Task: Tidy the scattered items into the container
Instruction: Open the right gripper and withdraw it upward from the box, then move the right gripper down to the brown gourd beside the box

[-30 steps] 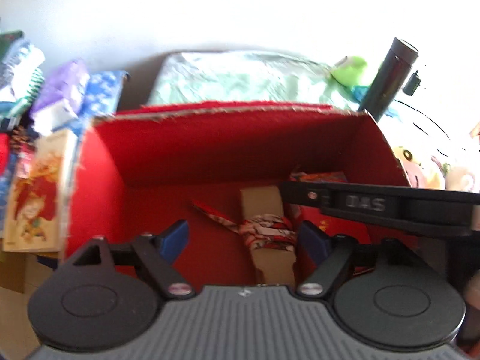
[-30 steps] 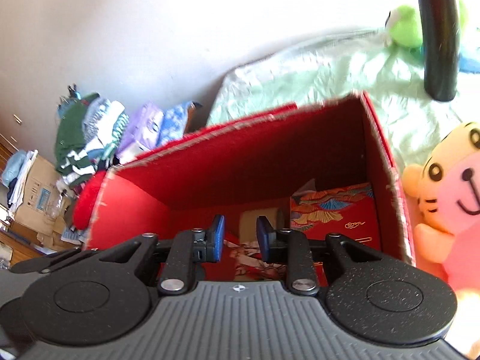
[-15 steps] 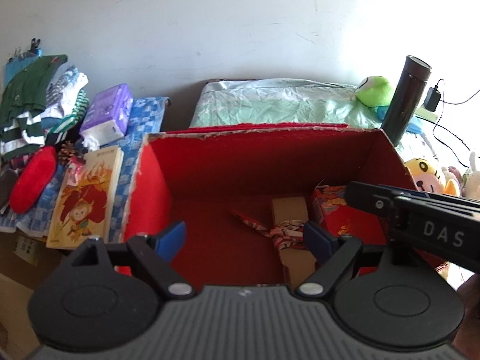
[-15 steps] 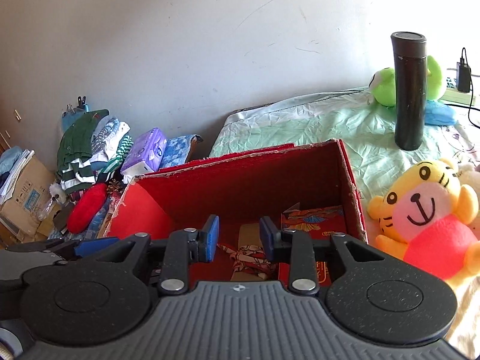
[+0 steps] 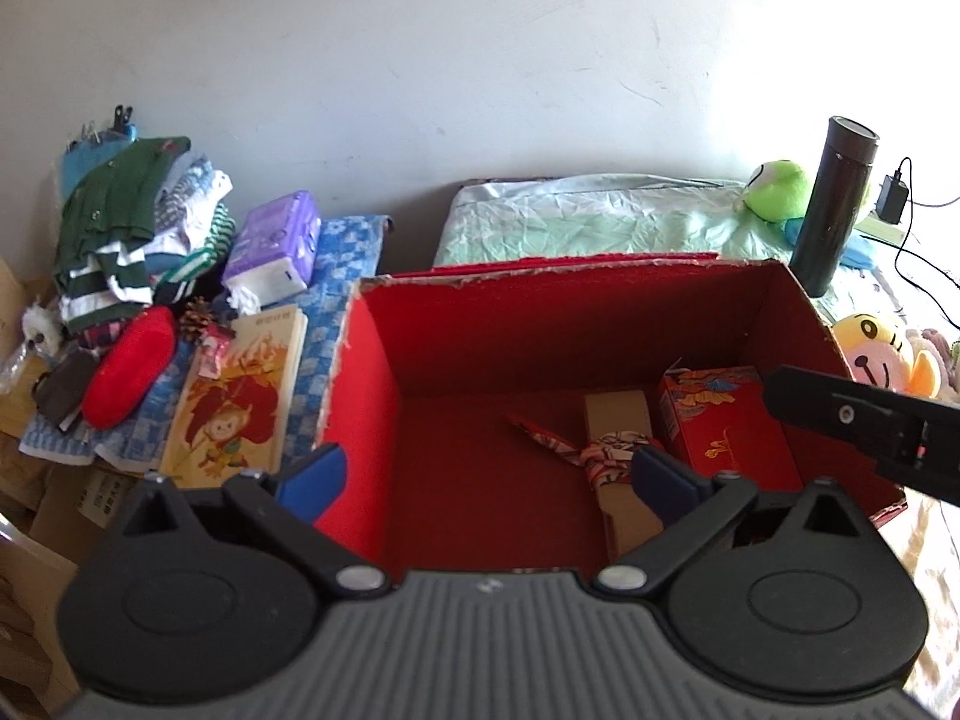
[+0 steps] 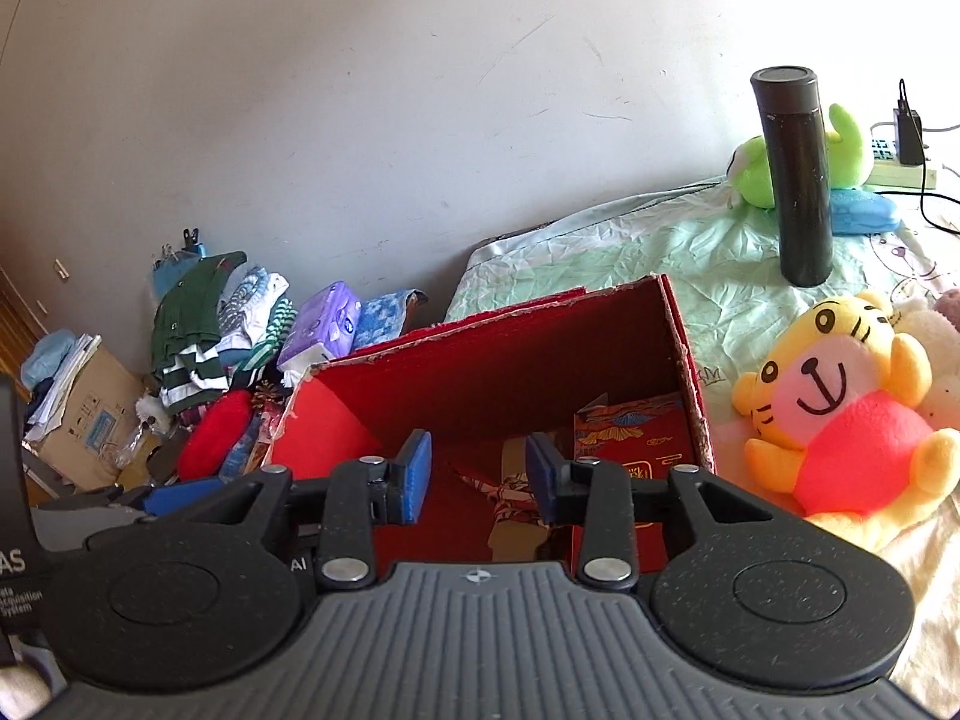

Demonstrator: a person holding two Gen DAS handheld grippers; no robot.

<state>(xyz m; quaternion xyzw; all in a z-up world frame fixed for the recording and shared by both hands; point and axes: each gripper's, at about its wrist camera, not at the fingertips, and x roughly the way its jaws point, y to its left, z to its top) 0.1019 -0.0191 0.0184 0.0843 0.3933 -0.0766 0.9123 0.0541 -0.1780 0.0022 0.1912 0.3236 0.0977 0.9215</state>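
- Left wrist view shows the red box [image 5: 576, 324] standing open on the bed [image 5: 600, 222], with a brown carton tied in patterned ribbon [image 5: 621, 456] and a red packet [image 5: 720, 420] lying side by side on its floor, toward the right wall.
- Left tongs [image 5: 486, 474] are spreading wide above the box with nothing between the blue pads; they count as released.
- Right tongs [image 6: 477, 474] are also parting, partway apart and empty, with the carton visible only below and beyond them.
- Judged from this, a drop into the box is finished and the step in hand is clearing out for the next pick.
- To do it well, I would lift both tongs clear of the torn cardboard rim before swinging sideways, so the box is not dragged or tipped.
- Loose things lie outside: a yellow tiger plush [image 6: 840, 420] just right of the box, a dark flask [image 6: 798, 180] upright behind it, and a book [image 5: 240, 390] to the left.
- The plush looks nearest for the right tongs; a soft body wants a wide, deep bite.
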